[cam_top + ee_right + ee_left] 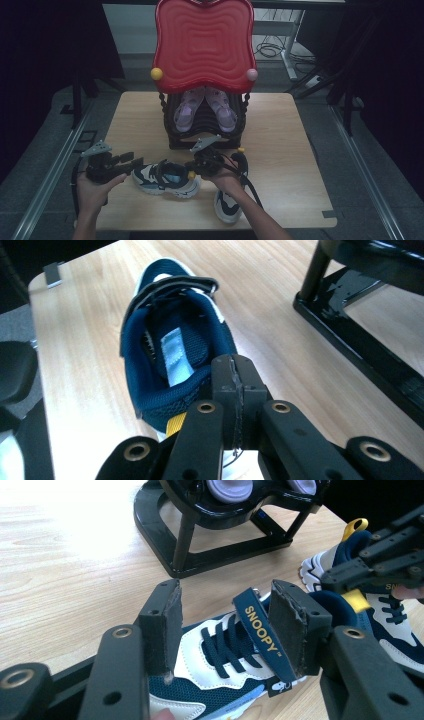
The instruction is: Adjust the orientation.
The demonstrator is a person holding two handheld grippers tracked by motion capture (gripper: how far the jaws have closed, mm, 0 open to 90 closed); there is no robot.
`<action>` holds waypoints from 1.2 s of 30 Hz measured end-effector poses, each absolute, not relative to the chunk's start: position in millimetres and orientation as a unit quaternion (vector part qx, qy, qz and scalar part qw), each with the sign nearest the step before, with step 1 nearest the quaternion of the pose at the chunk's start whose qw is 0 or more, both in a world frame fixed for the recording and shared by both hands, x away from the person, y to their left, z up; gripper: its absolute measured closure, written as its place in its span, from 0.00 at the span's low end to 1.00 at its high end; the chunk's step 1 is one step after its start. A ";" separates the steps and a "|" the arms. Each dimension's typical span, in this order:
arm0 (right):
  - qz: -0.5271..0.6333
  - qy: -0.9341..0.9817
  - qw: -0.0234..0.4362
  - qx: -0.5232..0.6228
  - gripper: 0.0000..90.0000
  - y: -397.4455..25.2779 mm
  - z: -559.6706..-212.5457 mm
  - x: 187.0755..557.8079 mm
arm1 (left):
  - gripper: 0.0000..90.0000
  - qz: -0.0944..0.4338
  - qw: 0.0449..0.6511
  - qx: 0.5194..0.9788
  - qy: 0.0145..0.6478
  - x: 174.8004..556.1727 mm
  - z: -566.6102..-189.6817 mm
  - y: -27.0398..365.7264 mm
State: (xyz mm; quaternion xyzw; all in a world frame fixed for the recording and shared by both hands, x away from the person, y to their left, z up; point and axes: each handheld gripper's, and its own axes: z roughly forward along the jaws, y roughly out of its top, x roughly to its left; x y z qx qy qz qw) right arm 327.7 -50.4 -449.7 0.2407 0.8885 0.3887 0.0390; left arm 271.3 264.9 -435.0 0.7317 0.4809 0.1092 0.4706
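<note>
From the high view, your left gripper (131, 161) sits at the table's (280, 130) 8 o'clock, its jaws apart and pointing at the toe of a navy-and-white sneaker (167, 179) lying near the front edge, at about 6 o'clock from the black rack (172, 131). Your right gripper (194, 172) meets the same sneaker at its heel, beside a yellow pull tab (191, 175), and a second sneaker (227, 206) lies under your right forearm, at about 5 o'clock on the table. Purple sandals (204, 107) stand in the rack below a red tray (204, 42). In the left gripper view the pads (162, 625) stand wide, straddling the raised strap (262, 634) without touching it; the strap reads "SNOOPY" in yellow. The other gripper (380, 562) shows at 2 o'clock over the heel. In the right gripper view the jaws are pressed together, apparently pinching the heel collar (172, 402) of that sneaker, just above the yellow tab (175, 425); a pale label (172, 352) inside is too blurred to read. Expect the shoe to be light, with soft mesh and a padded collar that squash under the pads, and a firmer rubber sole. The strap is floppy and will fold, so take it near its free end, and hold the heel rim to steady the shoe.
</note>
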 end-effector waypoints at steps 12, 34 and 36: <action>0.396 0.894 0.035 0.208 1.00 -50.8 -448.0 300.7 | 0.53 0.109 0.466 0.731 0.486 269.0 -437.5 268.8; 0.408 0.898 0.015 0.164 1.00 -41.7 -451.0 258.7 | 0.53 0.107 0.461 0.730 0.493 266.2 -441.4 274.2; 0.406 0.899 0.012 0.163 1.00 -42.6 -451.7 257.6 | 0.53 0.107 0.461 0.731 0.493 266.0 -441.6 273.8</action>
